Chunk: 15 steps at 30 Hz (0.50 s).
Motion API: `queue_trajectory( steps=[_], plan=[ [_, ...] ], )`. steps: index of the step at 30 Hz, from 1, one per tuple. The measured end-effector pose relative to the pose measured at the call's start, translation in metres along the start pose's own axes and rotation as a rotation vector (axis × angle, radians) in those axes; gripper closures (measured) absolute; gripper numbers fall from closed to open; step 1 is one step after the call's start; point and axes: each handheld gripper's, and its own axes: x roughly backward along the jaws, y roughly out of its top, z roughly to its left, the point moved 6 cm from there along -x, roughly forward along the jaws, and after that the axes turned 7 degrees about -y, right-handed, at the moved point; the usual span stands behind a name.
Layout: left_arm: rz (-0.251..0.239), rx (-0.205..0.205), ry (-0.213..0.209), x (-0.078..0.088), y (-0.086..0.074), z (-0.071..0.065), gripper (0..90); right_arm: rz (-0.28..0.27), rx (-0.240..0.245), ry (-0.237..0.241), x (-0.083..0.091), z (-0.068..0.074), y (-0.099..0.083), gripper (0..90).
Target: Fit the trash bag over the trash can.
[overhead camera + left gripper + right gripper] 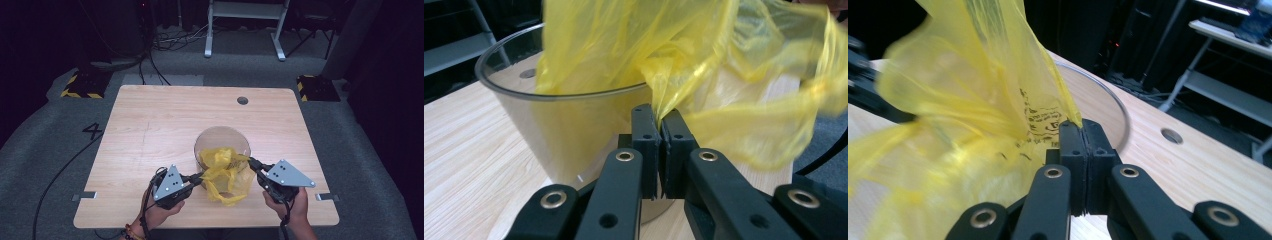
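A clear plastic bucket (220, 137) stands on the wooden table (150, 125) near its front edge, with a thin yellow plastic bag (226, 172) draped over its near rim and partly inside it. My left gripper (202, 176) is shut on the bag's left edge; in the left gripper view (659, 127) the film is pinched between the closed pads beside the bucket (559, 130). My right gripper (251, 163) is shut on the bag's right edge; its own view (1081, 129) shows the printed yellow bag (968, 115) rising from the closed pads, the bucket rim (1113, 100) behind.
A round cable hole (242, 100) lies near the table's far edge. Metal brackets (84, 196) sit at the front corners. Beyond the table are cables, yellow-black floor blocks (82, 85) and a white desk frame (245, 25).
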Motion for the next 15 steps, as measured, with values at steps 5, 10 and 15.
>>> queue_trajectory(
  steps=[5, 10, 15],
  plan=[
    [0.010, 0.011, 0.007, 0.004, -0.005, 0.003, 86.9, 0.015, -0.047, -0.017, -0.005, -0.011, -0.011, 89.7],
    [0.017, 0.012, 0.011, 0.006, -0.008, 0.003, 85.3, 0.034, -0.063, -0.010, -0.011, -0.013, -0.022, 89.7],
    [0.023, 0.020, 0.023, 0.010, -0.011, 0.007, 84.2, 0.039, -0.085, -0.003, -0.018, -0.017, -0.030, 89.6]
  ],
)
